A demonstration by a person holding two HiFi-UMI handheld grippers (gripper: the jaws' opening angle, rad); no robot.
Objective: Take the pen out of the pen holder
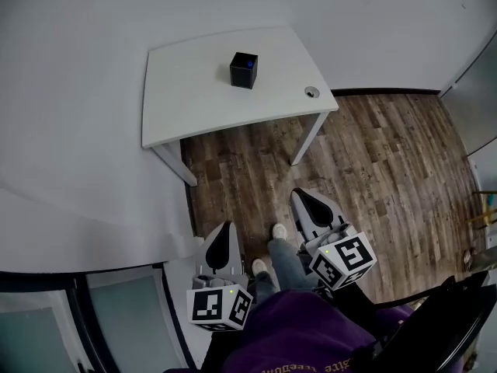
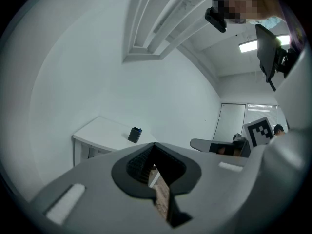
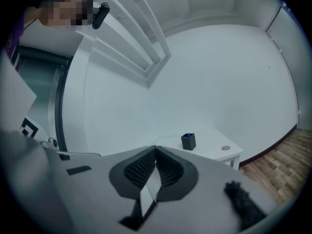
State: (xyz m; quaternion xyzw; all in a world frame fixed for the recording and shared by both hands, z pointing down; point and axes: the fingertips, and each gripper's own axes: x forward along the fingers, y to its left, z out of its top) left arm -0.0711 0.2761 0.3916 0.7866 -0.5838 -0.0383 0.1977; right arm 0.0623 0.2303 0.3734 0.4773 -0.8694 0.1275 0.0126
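A small black pen holder (image 1: 243,70) stands upright on a white table (image 1: 194,92), with a blue pen tip showing at its top. It appears far off in the left gripper view (image 2: 134,134) and in the right gripper view (image 3: 188,141). My left gripper (image 1: 224,228) and right gripper (image 1: 301,197) hang low over the wooden floor, well short of the table. Both are shut with nothing between the jaws, as the left gripper view (image 2: 154,145) and the right gripper view (image 3: 156,149) show.
A round cable grommet (image 1: 311,92) sits near the table's right corner. The person's legs and shoes (image 1: 278,231) stand between the grippers on the wood floor (image 1: 373,162). A dark chair (image 1: 450,325) is at the lower right, a glass panel (image 1: 93,317) at the lower left.
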